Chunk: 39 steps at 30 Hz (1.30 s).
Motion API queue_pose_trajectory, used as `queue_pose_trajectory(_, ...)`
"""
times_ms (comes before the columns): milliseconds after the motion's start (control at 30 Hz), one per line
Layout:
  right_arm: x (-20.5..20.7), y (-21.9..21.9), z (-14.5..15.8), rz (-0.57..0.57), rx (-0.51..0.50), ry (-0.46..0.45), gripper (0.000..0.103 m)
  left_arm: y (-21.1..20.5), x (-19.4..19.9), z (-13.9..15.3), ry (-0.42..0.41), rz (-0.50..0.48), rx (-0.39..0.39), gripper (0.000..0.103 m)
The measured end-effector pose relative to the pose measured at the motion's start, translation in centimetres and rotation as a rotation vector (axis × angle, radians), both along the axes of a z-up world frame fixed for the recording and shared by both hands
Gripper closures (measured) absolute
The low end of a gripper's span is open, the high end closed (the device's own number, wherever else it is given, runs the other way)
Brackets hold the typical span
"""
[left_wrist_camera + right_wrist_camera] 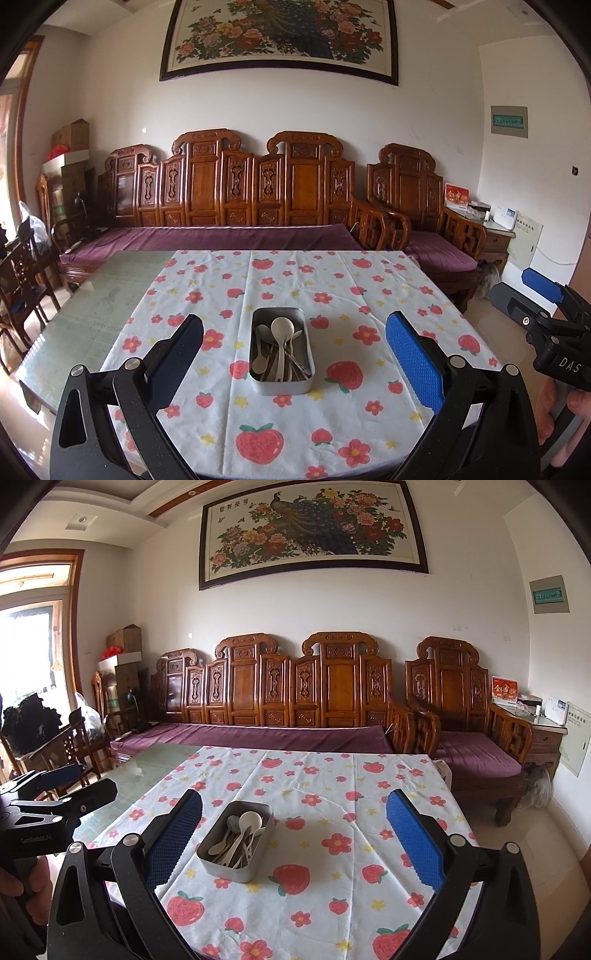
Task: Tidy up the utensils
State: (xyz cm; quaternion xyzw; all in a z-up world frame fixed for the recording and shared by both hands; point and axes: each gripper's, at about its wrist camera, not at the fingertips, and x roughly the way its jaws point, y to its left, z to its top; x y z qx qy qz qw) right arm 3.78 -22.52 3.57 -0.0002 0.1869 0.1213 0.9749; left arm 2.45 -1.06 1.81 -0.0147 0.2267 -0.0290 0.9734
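A grey metal tin [258, 384] [221, 871] stands on the strawberry-print cloth and holds several utensils [282, 349] [242, 836]: cream spoons and metal cutlery lying mixed together. My left gripper [293, 336] is open, raised above the table with the tin seen between its fingers and nothing held. My right gripper [293, 812] is open too, its fingers wide apart, with the tin a little left of centre below it. Each gripper shows at the edge of the other's view, held by a hand.
The cloth [332, 288] covers the right part of a glass-topped table [92, 306]; its bare glass lies to the left. Behind the table runs a carved wooden sofa [229, 195] with purple cushions. Wooden chairs [22, 273] stand at the left.
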Motion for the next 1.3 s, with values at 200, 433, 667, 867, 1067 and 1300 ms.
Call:
queue_pose_trajectory(200,0.11,0.05,-0.03,-0.005,-0.004,0.001,0.002,0.04,-0.05,-0.05,0.001,-0.005,-0.002,0.007)
queue_pose_trajectory(433,0.17,0.06,-0.15,-0.002,-0.001,0.002,0.002,-0.07,-0.38,-0.08,0.003,-0.013,0.001,0.007)
queue_pose_trajectory(667,0.09,0.08,-0.19,0.0,0.002,0.0,0.002,-0.14,-0.42,-0.08,0.002,-0.016,-0.001,0.007)
queue_pose_trajectory(867,0.07,0.07,-0.19,-0.002,0.0,-0.001,0.002,-0.41,-0.6,0.08,-0.004,-0.019,0.002,0.007)
queue_pose_trajectory(1067,0.07,0.06,-0.22,0.0,0.001,-0.001,0.002,-0.45,-0.57,0.05,-0.004,-0.019,0.002,0.007)
queue_pose_trajectory(1300,0.08,0.1,-0.27,0.0,0.0,-0.001,0.002,-0.57,-0.6,0.19,-0.005,-0.019,0.004,0.007)
